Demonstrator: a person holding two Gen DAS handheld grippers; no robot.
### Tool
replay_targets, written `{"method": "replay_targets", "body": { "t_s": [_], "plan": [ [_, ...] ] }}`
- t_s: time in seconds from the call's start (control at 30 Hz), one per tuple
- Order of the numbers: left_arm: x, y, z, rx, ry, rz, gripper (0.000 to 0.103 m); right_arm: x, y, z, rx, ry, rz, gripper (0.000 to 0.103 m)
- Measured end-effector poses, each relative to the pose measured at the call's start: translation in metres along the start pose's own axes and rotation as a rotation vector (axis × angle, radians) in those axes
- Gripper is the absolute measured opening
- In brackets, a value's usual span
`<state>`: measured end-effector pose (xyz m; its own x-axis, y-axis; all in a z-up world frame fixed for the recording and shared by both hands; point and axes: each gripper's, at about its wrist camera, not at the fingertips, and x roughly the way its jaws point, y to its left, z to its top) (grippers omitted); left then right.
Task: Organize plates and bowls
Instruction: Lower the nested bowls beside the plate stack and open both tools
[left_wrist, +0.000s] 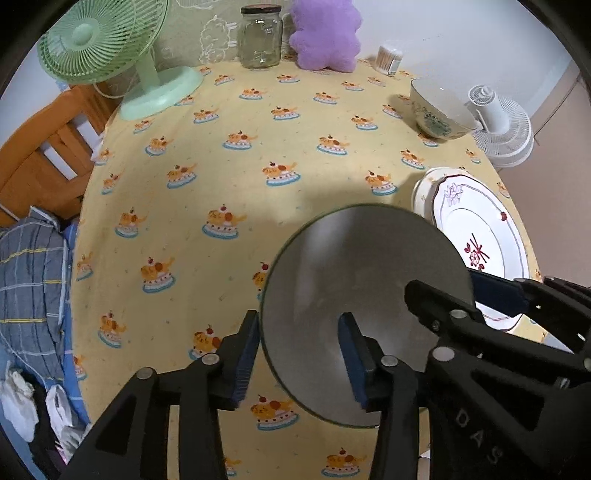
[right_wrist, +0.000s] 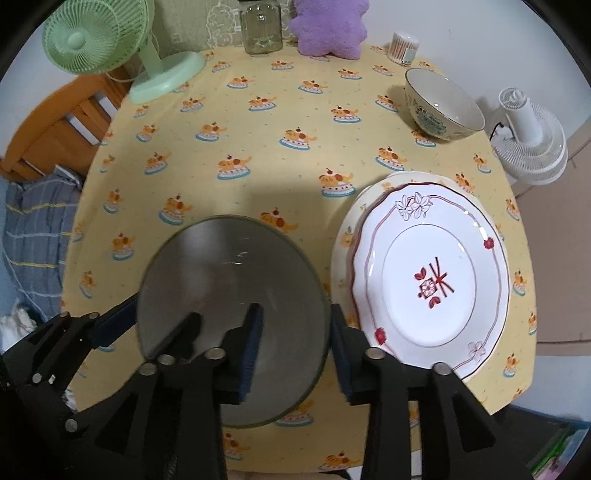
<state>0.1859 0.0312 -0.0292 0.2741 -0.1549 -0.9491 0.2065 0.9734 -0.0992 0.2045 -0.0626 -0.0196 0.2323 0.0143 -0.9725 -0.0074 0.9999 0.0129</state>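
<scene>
on a yellow cake-print tablecloth (right_wrist: 258, 177), grey bowl (right_wrist: 229, 280), both grippers' fingers apart astride its rim, green fan (right_wrist: 92, 40) behind

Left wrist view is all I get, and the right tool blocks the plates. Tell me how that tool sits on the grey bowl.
Observer: The right tool straddles the grey bowl's right rim, with one finger inside and one outside. The jaws are open and not pinching.
Operator: Now give me the outer finger against the plates.
Observer: It stands in the narrow gap between the bowl and the floral plate, which lies on a cream plate. I cannot tell whether it touches them.
</scene>
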Motion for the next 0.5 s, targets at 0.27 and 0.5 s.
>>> {"method": "replay_targets", "body": {
  "t_s": [0.27,0.5],
  "plan": [
    [-0.025,0.001,0.016,-0.032,-0.053,-0.013,0.063,-0.034,-0.012,0.008,0.031,-0.085,0.013,0.065],
    [-0.038,-0.023,0.034,-0.002,-0.118,0.021,0.085,-0.049,-0.034,0.023,0.016,-0.139,0.035,0.073]
  ]
}}
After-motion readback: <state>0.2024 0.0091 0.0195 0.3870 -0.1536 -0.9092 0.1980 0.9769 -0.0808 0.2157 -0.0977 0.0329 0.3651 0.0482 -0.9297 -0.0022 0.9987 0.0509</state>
